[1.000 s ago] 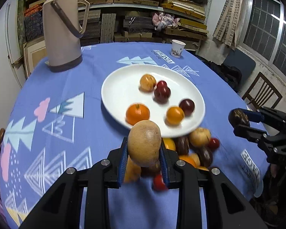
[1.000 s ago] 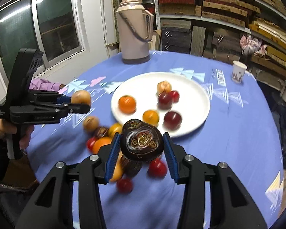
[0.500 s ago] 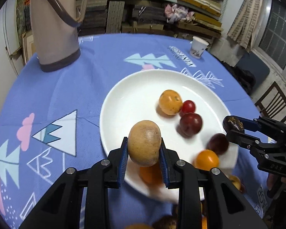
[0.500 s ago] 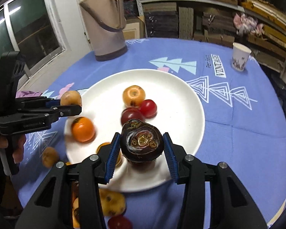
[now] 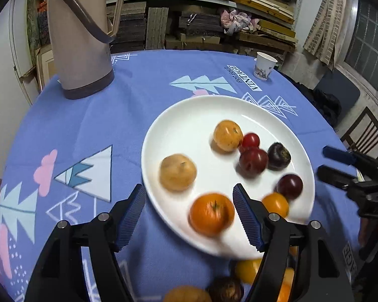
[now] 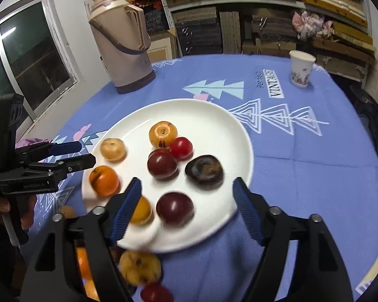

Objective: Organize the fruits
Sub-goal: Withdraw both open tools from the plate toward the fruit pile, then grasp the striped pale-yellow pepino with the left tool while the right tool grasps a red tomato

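A white plate (image 5: 189,125) (image 6: 214,120) on the blue tablecloth holds several fruits. My left gripper (image 5: 188,191) hovers over the plate's near rim, its jaws opening with nothing pressed between them. A tan round fruit (image 5: 178,172) (image 6: 112,149) lies free on the plate just ahead of it, and an orange (image 5: 211,214) sits under its right finger. My right gripper (image 6: 187,183) is over the plate's near side, jaws opening and empty. A dark purple fruit (image 6: 204,172) (image 5: 279,156) rests on the plate ahead of it. Each gripper shows at the side of the other's view.
Several loose fruits (image 5: 247,269) (image 6: 139,266) lie on the cloth in front of the plate, under the grippers. A beige thermos jug (image 5: 83,37) (image 6: 123,50) stands at the back left, a paper cup (image 5: 264,69) (image 6: 301,71) at the back right. Shelves lie behind the table.
Both grippers moved forward from the loose pile to over the plate. The left one opened and let go of the tan fruit; the right one opened and let go of the dark purple fruit.
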Motion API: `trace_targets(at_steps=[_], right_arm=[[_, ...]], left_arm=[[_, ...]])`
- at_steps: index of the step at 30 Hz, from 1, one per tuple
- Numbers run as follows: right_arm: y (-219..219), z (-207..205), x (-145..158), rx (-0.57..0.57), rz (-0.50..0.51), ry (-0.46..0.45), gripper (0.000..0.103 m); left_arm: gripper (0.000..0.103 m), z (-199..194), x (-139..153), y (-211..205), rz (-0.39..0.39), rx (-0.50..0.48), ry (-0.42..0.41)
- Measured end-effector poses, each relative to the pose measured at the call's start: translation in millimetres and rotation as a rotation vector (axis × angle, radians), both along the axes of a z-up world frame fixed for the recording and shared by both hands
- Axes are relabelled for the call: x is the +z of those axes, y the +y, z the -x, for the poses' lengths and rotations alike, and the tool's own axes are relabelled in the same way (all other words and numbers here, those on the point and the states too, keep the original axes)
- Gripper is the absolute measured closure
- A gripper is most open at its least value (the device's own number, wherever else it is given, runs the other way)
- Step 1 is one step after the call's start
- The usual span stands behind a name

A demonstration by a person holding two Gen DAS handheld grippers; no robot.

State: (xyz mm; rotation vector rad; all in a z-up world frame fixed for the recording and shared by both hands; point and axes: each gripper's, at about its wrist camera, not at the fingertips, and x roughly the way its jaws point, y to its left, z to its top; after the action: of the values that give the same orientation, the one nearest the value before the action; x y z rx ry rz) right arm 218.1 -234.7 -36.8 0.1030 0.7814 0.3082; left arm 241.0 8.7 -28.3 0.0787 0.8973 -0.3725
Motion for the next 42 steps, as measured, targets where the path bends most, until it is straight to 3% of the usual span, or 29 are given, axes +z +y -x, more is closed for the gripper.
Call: trace_targets(at_steps=[1, 7, 10, 17, 20, 25, 32, 36, 42], right_arm=[[-2.8, 10.0, 2.8, -0.007, 0.003, -0.022, 0.016], [-11.2, 41.0, 1.0, -0.026, -0.028, -0.012, 0.015], [-13.6, 58.1, -0.6, -0.032, -0.049, -0.011, 0.01], [-2.2, 91.3, -7.6, -0.001, -0.003, -0.008, 0.007], [3.1, 100.3, -8.9, 0.002, 0.026, -0.021, 0.007], [15.0, 114.9, -14.6, 0.064, 0.106, -0.032, 0.007], [5.9, 121.4, -25.4, 0.056, 0.062, 0.005, 0.007], [5.8, 121.3, -29.0, 0.056, 0.048, 0.02, 0.007], [11.3, 120.1, -28.4, 0.073, 0.041, 0.025, 0.007]], left_arm=[[0.029, 6.0, 0.7, 1.2, -0.001, -0.004, -0.005], [0.028, 27.4, -1.0, 3.1, 0.005, -0.012, 0.004], [0.017, 44.0, 0.1, 5.5, -0.01, -0.008, -0.016], [0.017, 78.2, -1.3, 11.2, -0.088, -0.012, -0.068], [0.017, 87.5, -3.1, 16.6, -0.088, -0.008, -0.066], [0.017, 94.5, -23.9, 22.4, -0.123, 0.004, -0.029], [0.016, 94.6, -43.0, 25.8, -0.129, -0.009, 0.003], [0.016, 92.3, -44.3, 30.4, -0.099, -0.016, 0.006], [0.016, 91.6, -47.4, 36.1, -0.114, -0.024, 0.008]])
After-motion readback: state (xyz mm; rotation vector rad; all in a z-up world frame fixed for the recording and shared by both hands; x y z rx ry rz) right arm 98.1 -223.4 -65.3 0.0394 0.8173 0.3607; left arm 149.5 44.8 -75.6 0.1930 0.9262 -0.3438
